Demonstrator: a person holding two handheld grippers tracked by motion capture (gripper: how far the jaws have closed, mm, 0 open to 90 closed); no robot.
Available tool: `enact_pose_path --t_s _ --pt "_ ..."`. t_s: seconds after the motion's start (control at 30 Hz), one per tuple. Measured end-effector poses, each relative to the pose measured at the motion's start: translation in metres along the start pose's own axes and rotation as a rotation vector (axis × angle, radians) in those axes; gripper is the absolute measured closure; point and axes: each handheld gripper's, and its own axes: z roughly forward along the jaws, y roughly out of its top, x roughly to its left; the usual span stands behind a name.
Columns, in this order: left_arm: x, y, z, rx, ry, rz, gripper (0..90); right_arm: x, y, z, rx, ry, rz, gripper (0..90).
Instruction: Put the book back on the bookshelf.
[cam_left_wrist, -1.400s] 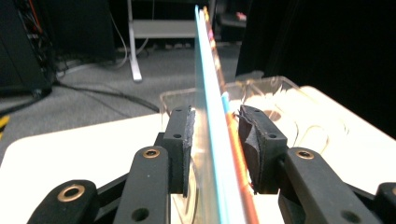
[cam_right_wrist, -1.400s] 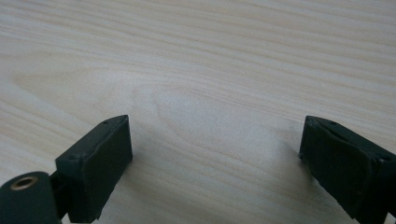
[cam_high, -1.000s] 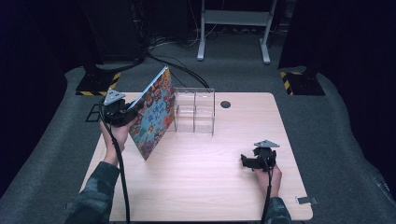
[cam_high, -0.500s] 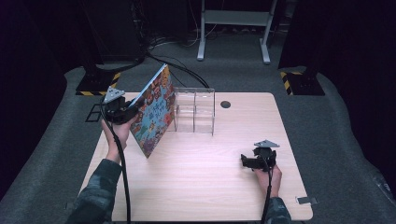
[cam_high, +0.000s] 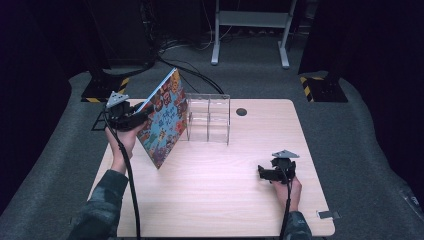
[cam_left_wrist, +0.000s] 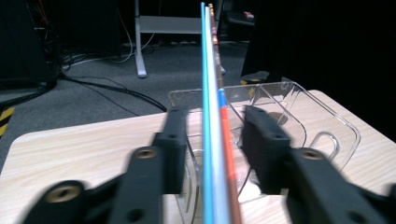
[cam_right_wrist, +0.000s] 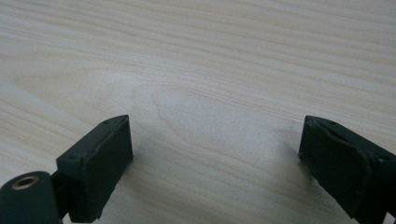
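Observation:
A colourful picture book (cam_high: 164, 116) stands tilted on one lower corner on the wooden table (cam_high: 215, 200), its top edge leaning toward the clear acrylic rack (cam_high: 209, 119). My left gripper (cam_high: 136, 115) is at the book's left edge. In the left gripper view the book's thin edge (cam_left_wrist: 210, 70) runs up between the black jaws. The jaws have just been opening, and a gap shows on each side of the book. Beyond it lies the rack (cam_left_wrist: 303, 126). My right gripper (cam_high: 265, 173) rests low at the table's right, open with bare wood between its fingers (cam_right_wrist: 98, 158).
A round cable hole (cam_high: 241, 112) sits behind the rack. Grey carpet, floor cables and a metal stand leg (cam_high: 216, 35) lie beyond the table's far edge. Bare wood stretches between the two hands.
The book's lower corner has edged slightly toward the rack. The right hand has stayed put.

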Motion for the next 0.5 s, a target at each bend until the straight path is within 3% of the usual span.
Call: enact_pose_path --t_s 0.23,0.33,0.5 --pt "0.000 0.000 -0.019 -0.018 0.001 0.015 36.0 0.000 0.000 0.000 0.000 0.000 0.001 9.3" --pt "0.000 -0.003 -0.037 -0.018 0.007 0.037 25.2 0.000 0.000 0.000 0.000 0.000 0.000 9.3" --pt "0.001 -0.007 -0.054 -0.024 0.006 0.046 17.9 0.000 0.000 0.000 0.000 0.000 0.000 9.3"
